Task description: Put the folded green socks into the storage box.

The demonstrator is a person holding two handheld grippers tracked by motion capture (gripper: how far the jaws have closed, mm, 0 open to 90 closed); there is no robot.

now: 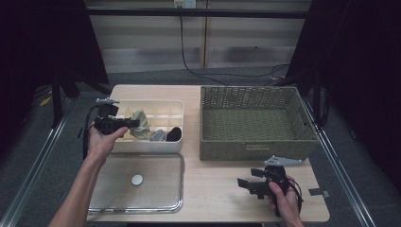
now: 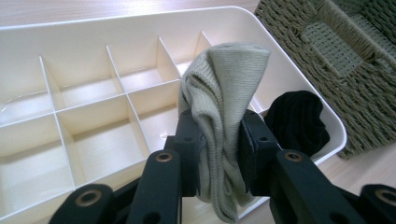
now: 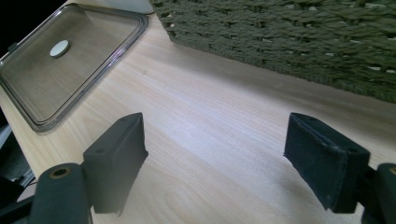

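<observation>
The left gripper [image 2: 218, 154] is clamped on a pale green sock [image 2: 224, 107], held just above the white divided box [image 2: 84, 28], over its near right compartments. A black sock [image 2: 296, 121] lies in the box's corner compartment beside it, and thin partition walls stand all around below. The woven basket [image 1: 257, 142] sits just right of the box. The right gripper [image 3: 215, 158] hangs open above bare bench [image 3: 210, 121], near the clear lid [image 3: 70, 60].

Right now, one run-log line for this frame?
left gripper: shut on green sock, over divided box | right gripper: open, empty, above table | black sock: in box | basket: empty
</observation>
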